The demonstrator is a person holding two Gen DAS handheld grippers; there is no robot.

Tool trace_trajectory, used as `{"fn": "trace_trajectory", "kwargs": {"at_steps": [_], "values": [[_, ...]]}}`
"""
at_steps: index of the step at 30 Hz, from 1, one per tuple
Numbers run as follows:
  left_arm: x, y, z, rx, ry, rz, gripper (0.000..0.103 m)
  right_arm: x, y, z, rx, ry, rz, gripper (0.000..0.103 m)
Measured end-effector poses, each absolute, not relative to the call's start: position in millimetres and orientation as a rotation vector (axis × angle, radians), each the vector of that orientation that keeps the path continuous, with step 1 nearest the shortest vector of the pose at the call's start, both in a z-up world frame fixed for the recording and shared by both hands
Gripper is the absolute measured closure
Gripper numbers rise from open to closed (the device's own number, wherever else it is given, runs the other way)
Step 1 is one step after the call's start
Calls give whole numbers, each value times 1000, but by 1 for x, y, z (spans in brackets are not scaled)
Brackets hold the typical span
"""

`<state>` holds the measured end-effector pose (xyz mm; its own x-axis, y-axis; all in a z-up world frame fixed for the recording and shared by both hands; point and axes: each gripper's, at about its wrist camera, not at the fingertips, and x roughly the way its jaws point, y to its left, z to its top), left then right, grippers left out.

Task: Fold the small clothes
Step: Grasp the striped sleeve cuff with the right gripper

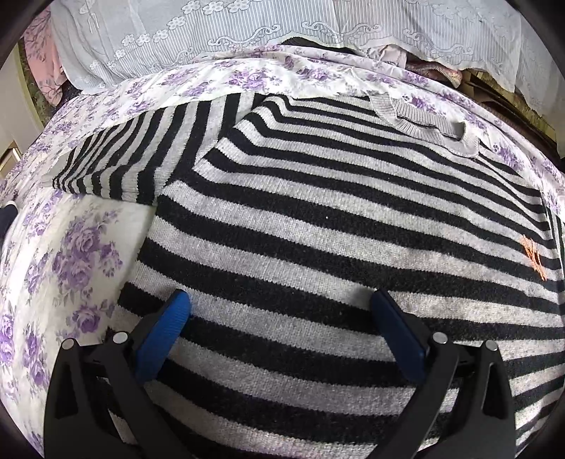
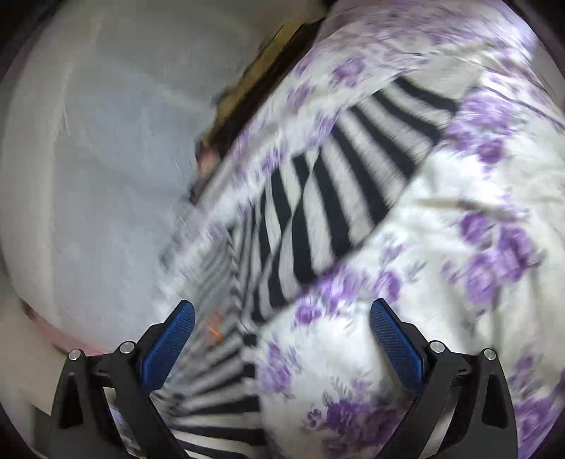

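A black-and-grey striped knit sweater (image 1: 335, 219) lies flat on a floral sheet (image 1: 81, 254), its grey collar (image 1: 423, 121) at the far right and one sleeve (image 1: 141, 151) stretched out to the left. A small orange mark (image 1: 533, 256) shows near its right edge. My left gripper (image 1: 280, 305) hovers open just over the sweater's lower body, holding nothing. The right wrist view is motion-blurred; there the other sleeve (image 2: 356, 169) runs up to the right over the sheet (image 2: 459, 264). My right gripper (image 2: 282, 314) is open above the sweater's edge, with nothing between its fingers.
A pale lace-trimmed cloth (image 1: 247, 31) hangs along the far side of the bed. Pink fabric (image 1: 46, 53) shows at the upper left. In the right wrist view a whitish blurred surface (image 2: 99, 159) fills the left, with a dark and tan strip (image 2: 268, 63) beside it.
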<state>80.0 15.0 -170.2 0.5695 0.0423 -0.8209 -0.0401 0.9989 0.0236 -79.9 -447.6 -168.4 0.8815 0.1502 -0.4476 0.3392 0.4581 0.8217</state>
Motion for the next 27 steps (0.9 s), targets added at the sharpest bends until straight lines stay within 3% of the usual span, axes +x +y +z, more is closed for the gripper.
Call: {"fn": "trace_trajectory", "kwargs": {"at_steps": [11,15,20,25,27], "values": [[79,15,-170,5,963,52,4,-19,-511,-171,1138,397,-419,3],[81,14,-170,12,960,61,4,-5,-516,-175,1058,248,-387,3],[84,13,-170,23,956,70,4,18,-535,-176,1020,271,-309,4],[83,13,-171,24,955,70,4,5,-551,-181,1119,188,-247,8],[83,14,-170,22,956,69,4,-8,-551,-184,1153,176,-242,20]]}}
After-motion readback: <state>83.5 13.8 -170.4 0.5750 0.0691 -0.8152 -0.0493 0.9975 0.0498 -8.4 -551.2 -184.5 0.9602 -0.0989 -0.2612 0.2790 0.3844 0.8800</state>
